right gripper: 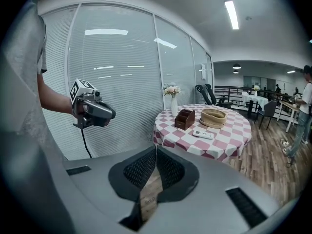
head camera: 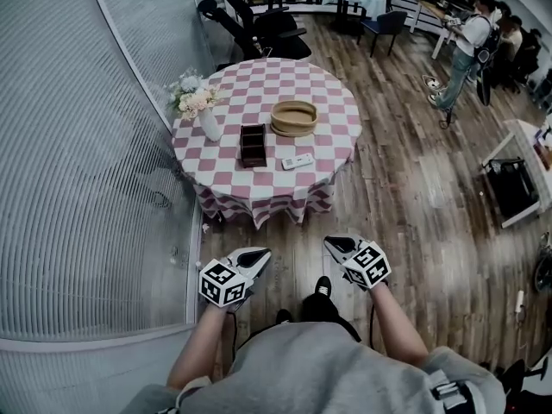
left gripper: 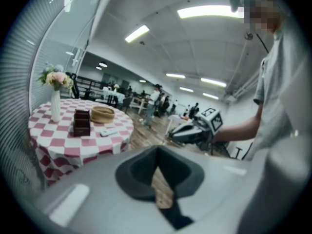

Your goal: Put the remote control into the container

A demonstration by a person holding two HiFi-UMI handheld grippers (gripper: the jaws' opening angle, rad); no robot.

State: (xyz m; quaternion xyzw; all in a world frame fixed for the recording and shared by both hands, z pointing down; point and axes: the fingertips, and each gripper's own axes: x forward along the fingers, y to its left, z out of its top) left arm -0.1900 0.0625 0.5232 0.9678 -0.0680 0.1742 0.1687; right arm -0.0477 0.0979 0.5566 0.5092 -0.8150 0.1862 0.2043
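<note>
A white remote control (head camera: pixel 297 160) (right gripper: pixel 203 134) (left gripper: pixel 108 132) lies on the round table (head camera: pixel 233 172) with a pink-and-white checked cloth, near its front edge. Left of it stands a dark brown compartmented container (head camera: pixel 253 144) (right gripper: pixel 185 119) (left gripper: pixel 81 123). Behind it sits a round wicker basket (head camera: pixel 294 117) (right gripper: pixel 213 117) (left gripper: pixel 102 114). Both grippers are held low, well short of the table, over the wooden floor. My left gripper (head camera: pixel 256 257) (left gripper: pixel 156 167) is shut and empty. My right gripper (head camera: pixel 336 244) (right gripper: pixel 156 167) has its pads together with nothing between them.
A white vase of flowers (head camera: pixel 201 106) stands at the table's left edge. A glass wall with blinds (head camera: pixel 86 162) runs along the left. Office chairs (head camera: pixel 259 24) stand behind the table. People (head camera: pixel 466 46) and more tables are at the far right.
</note>
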